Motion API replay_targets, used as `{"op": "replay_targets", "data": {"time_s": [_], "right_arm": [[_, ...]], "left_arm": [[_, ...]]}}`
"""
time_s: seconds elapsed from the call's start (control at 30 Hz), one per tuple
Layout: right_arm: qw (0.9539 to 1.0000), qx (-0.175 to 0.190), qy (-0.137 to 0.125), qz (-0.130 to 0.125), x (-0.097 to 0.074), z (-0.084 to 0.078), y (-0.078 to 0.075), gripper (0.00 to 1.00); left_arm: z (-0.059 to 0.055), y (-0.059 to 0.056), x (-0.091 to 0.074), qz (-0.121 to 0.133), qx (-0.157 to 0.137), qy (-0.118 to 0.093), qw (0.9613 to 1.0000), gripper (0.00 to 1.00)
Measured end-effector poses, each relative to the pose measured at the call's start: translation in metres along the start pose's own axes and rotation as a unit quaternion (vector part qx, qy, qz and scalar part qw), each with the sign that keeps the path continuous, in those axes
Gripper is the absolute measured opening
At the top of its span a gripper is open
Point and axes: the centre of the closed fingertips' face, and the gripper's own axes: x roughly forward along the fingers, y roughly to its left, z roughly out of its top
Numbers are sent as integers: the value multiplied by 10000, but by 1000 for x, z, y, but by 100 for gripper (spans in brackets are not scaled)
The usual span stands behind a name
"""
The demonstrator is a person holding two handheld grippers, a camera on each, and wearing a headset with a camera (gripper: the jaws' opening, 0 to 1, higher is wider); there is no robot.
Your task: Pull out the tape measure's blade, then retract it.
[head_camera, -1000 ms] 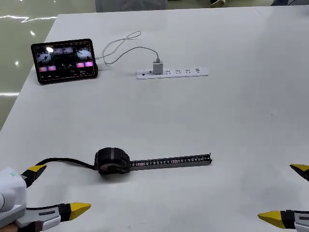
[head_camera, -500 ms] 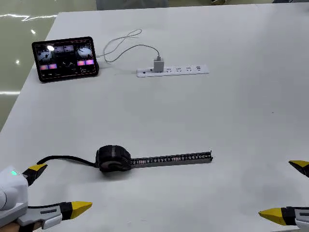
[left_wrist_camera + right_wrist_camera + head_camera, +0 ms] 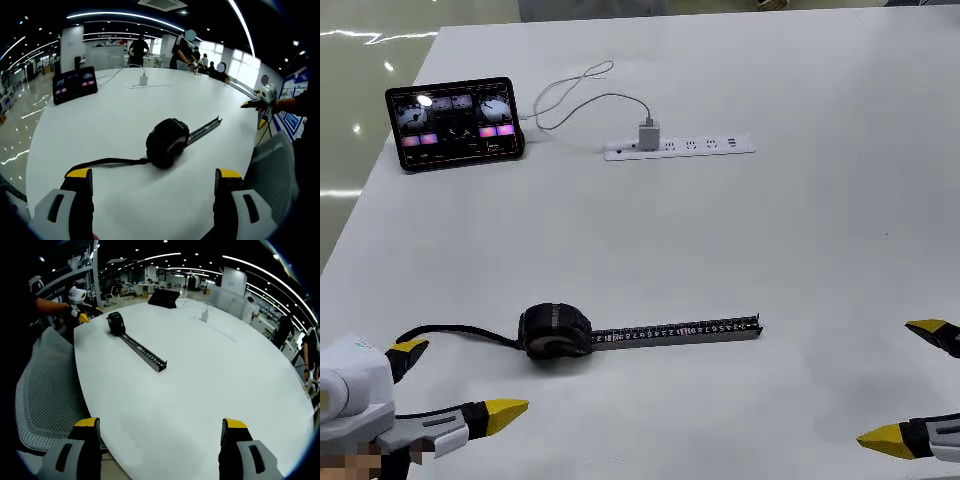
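A black tape measure (image 3: 554, 331) lies on the white table (image 3: 720, 240) with its blade (image 3: 678, 331) pulled out to the right and its black strap (image 3: 450, 331) trailing left. My left gripper (image 3: 455, 380) is open at the near left, a short way in front of the case (image 3: 166, 142). At the near right my right gripper (image 3: 915, 385) stands open, well clear of the blade's end hook (image 3: 161, 365). Each gripper view shows the other gripper across the table: the right one (image 3: 261, 100) and the left one (image 3: 80, 302). Nothing sits between either pair of fingers.
A tablet (image 3: 454, 124) with a lit screen stands at the far left. A white power strip (image 3: 678, 147) with a charger and a looped white cable (image 3: 575, 95) lies at the back middle. A mesh chair (image 3: 47, 390) sits at the table's near edge. Several people stand beyond.
My left gripper has edged forward and right toward the tape measure. The right gripper has shifted slightly inward. The tape measure and its blade lie as before.
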Motion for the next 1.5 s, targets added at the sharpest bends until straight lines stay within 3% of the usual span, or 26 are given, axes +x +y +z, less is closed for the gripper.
{"op": "replay_targets", "data": {"time_s": [0.17,0.27,0.5,0.63,0.77,0.83,0.97,1.13,1.23,1.4,1.5], "right_arm": [[9996,-213,141,119,2,5,-6,99],[9990,-310,230,237,3,9,-7,99],[9970,-578,341,377,10,22,-17,99],[9932,-873,507,571,18,26,-16,99],[9909,-1002,564,704,26,32,-16,99],[9889,-1092,637,779,30,34,-16,99],[9846,-1288,775,893,39,36,-17,99],[9818,-1366,823,1033,54,46,-15,99],[9800,-1454,808,1095,62,54,-13,99],[9733,-1734,949,1171,74,61,-15,99],[9723,-1747,940,1235,80,66,-15,99]], "left_arm": [[4,-7,7,29,-57,-29,10000,99],[3,-3,13,212,96,93,9997,99],[16,-7,23,364,32,-29,9993,99],[22,-11,32,403,-106,-78,9991,99],[25,-13,40,453,-62,-113,9989,99],[29,-19,45,313,-176,-219,9991,99],[32,-20,52,435,-149,-208,9987,99],[40,-14,60,718,-111,-285,9970,99],[47,-9,63,917,-155,-487,9945,99],[48,-7,71,1078,-301,-521,9924,99],[46,-4,74,1205,-370,-503,9907,99]]}}
